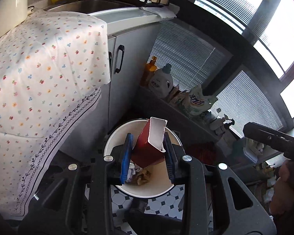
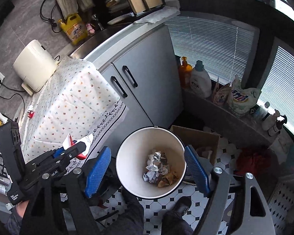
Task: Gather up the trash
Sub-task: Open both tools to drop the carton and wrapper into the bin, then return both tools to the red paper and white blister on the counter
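Observation:
My left gripper [image 1: 149, 152] is shut on a red and white carton [image 1: 151, 143] and holds it above the white bin [image 1: 111, 139] on the floor. Crumpled paper and a brown wrapper [image 1: 141, 176] lie in the bin's bottom. In the right wrist view my right gripper [image 2: 147, 168] is open and empty, its blue pads either side of the bin [image 2: 127, 150], well above it. Crumpled trash [image 2: 158, 168] lies inside. The left gripper [image 2: 68, 150] with the carton [image 2: 70, 140] shows at left, over the table's edge. Small red scraps [image 2: 31, 112] lie on the flowered tablecloth [image 2: 68, 101].
A grey cabinet [image 2: 147, 78] with black handles stands behind the bin. A cardboard box [image 2: 198, 139] sits right of the bin. Detergent bottles [image 2: 200, 80] line a ledge under the blinds. A white appliance [image 2: 34, 62] stands on the table. The person's feet [image 2: 180, 205] are on the tiled floor.

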The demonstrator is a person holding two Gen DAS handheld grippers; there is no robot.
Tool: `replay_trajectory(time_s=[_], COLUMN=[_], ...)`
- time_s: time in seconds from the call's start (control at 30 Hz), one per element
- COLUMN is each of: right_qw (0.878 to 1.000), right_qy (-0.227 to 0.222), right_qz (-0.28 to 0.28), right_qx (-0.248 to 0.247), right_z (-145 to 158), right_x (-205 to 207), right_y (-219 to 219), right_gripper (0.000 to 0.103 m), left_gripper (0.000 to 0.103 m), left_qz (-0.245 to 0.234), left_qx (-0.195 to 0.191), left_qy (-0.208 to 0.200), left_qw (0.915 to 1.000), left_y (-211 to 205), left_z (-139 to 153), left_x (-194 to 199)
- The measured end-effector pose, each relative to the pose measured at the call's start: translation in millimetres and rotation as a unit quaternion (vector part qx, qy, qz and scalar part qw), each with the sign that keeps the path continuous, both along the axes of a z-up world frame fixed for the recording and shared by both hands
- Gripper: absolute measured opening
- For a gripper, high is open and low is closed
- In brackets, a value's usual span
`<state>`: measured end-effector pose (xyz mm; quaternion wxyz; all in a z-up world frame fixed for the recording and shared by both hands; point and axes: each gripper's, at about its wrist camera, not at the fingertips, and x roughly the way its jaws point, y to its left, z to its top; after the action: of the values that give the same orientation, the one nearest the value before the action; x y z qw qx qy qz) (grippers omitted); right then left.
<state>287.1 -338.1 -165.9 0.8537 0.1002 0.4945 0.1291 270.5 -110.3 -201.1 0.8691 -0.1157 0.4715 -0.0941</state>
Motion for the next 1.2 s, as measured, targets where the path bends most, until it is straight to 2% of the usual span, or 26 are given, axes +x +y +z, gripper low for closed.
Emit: replay_trajectory(time_s=[0.1,0.13,0.17,0.23,0.37,0.63,0.9,1.03,1.2], right_qw=[1.000,1.000,1.000,1.000,1.000,0.999,0.994,0.990,0.985], right_qy=[0.001,0.001,0.001,0.002,-0.001,-0.028,-0.058,-0.072,-0.080], right_qz=[-0.012,-0.015,-0.018,-0.021,-0.018,0.026,0.081,0.111,0.143], right_qx=[-0.005,-0.006,-0.008,-0.008,-0.002,0.020,0.046,0.055,0.058], right_z=[0,-1,0,0,2,24,51,65,76], right_x=[-4,-5,-6,-7,-4,14,35,40,46], right_y=[-13,-16,-19,-23,-22,19,89,129,179], right_gripper=[0.076,0.076,0.076,0.076,0.077,0.085,0.090,0.095,0.095], left_gripper=[0.033,0.038,0.055,0.075,0.085,0.097,0.097,0.097,0.097], left_qz=[-0.017,-0.023,-0.025,-0.017,0.003,0.089,0.156,0.189,0.227], left_qx=[-0.013,-0.023,-0.029,-0.024,-0.023,0.007,0.021,0.029,0.033], left_qy=[0.006,0.008,0.008,-0.001,-0.009,-0.042,-0.067,-0.081,-0.096], left_qw=[0.9997,0.9994,0.9992,0.9996,0.9997,0.9951,0.9853,0.9782,0.9686], left_y=[-13,-16,-19,-20,-10,50,114,151,197], left_z=[-6,-6,-7,-4,5,46,82,97,109], left_x=[1,1,1,-2,-4,-17,-38,-48,-60])
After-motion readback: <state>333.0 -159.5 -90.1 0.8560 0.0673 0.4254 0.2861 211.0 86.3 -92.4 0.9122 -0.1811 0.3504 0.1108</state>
